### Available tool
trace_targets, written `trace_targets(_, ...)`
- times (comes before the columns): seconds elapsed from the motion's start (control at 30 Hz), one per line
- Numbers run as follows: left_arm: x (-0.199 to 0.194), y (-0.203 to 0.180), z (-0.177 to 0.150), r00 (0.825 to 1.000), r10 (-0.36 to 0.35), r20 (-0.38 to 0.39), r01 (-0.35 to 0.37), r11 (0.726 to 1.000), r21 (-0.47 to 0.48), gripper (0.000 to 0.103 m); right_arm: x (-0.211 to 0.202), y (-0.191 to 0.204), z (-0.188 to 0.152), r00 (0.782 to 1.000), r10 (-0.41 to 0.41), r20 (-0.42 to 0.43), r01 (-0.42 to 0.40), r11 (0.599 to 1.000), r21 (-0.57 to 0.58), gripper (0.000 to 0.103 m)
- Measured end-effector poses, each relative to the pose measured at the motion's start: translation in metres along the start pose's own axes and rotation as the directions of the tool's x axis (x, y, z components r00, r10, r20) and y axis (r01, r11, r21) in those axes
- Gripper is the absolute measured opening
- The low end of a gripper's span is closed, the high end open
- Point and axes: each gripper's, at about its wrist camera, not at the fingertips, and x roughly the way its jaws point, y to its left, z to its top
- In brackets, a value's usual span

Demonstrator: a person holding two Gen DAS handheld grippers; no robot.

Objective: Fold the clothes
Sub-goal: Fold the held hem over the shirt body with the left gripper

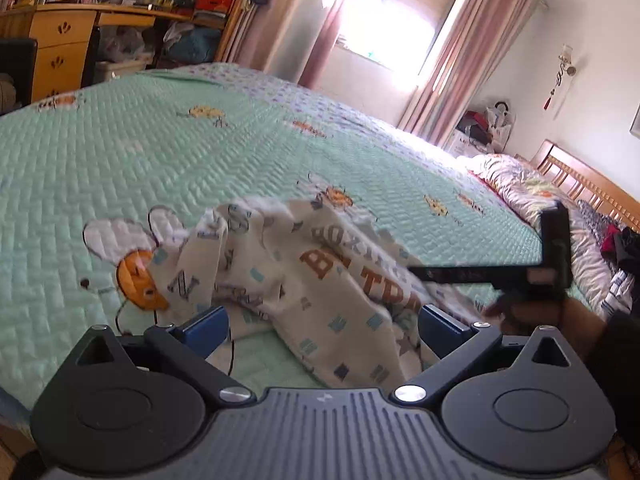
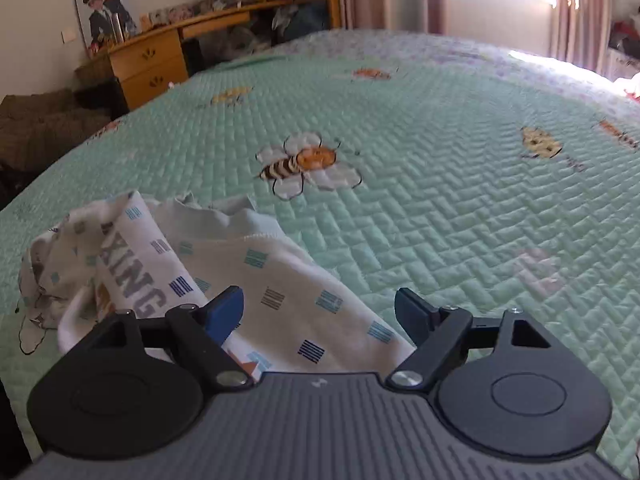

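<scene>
Both pairs of fingers stand wide apart and grip nothing: the left gripper (image 1: 322, 330) has the garment (image 1: 320, 276) lying between and below its blue fingers (image 1: 208, 326), and the right gripper (image 2: 320, 316) hangs over another part of the same cloth (image 2: 280, 292), with no pad pressing on it. The garment, a pale printed piece with letters and small squares, lies bunched and rumpled on the bed (image 1: 160, 140), near its front edge. The risk, as I judge it, is that the fingers close on a thick bunch and catch two layers at once, or pinch the quilt under the cloth, so the fold comes out crooked; because the cloth is loose, a pull from one side can also drag the whole heap. I count one garment, one bed, two grippers and four fingers; in the left view the right gripper shows as a dark blurred bar at the right edge.
</scene>
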Motion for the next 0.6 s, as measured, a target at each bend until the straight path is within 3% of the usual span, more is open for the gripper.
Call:
trace_targets(0.07,0.006,0.001,-0.006,1.000,0.001,-0.029,0.000,1.000,0.012,0.101,0.015,0.003,0.003,0.998,0.061,-0.031,-0.063,0.997,-0.040,0.046)
trace_targets(0.1,0.009,0.001,-0.009,0.999,0.001,-0.043,0.000,1.000,0.018,0.101,0.017,0.008,0.004,0.998,0.062,-0.032,-0.064,0.994,-0.084,0.014)
trace_targets(0.13,0.011,0.002,-0.011,0.999,0.001,-0.051,0.000,1.000,0.023,0.101,0.013,0.014,0.008,0.999,0.050,-0.017,-0.052,0.991,-0.127,0.006)
trace_targets(0.2,0.011,0.001,-0.010,0.999,-0.002,-0.048,0.003,1.000,0.029,0.101,-0.009,0.014,0.024,0.995,-0.018,0.097,0.034,0.987,-0.160,0.006)
trace_targets(0.23,0.011,0.001,-0.009,0.999,-0.006,-0.044,0.007,1.000,0.029,0.101,-0.028,0.007,0.035,0.980,-0.069,0.186,0.094,0.987,-0.129,0.006)
trace_targets(0.3,0.010,-0.001,-0.008,0.999,-0.016,-0.035,0.017,1.000,0.019,0.101,-0.079,-0.014,0.047,0.927,-0.118,0.356,0.138,0.990,-0.032,0.006)
trace_targets(0.37,0.011,-0.005,-0.009,0.999,-0.033,-0.031,0.034,0.999,0.014,0.101,-0.117,-0.019,0.043,0.896,-0.168,0.410,0.191,0.981,-0.017,0.016)
trace_targets(0.4,0.012,-0.008,-0.011,0.999,-0.042,-0.032,0.043,0.999,0.014,0.101,-0.134,-0.022,0.040,0.881,-0.193,0.431,0.219,0.976,-0.012,0.028)
trace_targets(0.43,0.013,-0.011,-0.012,0.998,-0.053,-0.036,0.054,0.998,0.014,0.101,-0.145,-0.021,0.032,0.892,-0.191,0.410,0.217,0.976,-0.017,0.048)
trace_targets(0.5,0.017,-0.018,-0.017,0.996,-0.070,-0.047,0.071,0.997,0.013,0.101,-0.153,-0.012,0.006,0.911,-0.160,0.379,0.190,0.981,-0.044,0.065)
trace_targets(0.6,0.018,-0.027,-0.021,0.994,-0.087,-0.061,0.089,0.996,0.025,0.101,-0.144,0.004,-0.033,0.935,-0.148,0.322,0.169,0.985,-0.038,0.065)
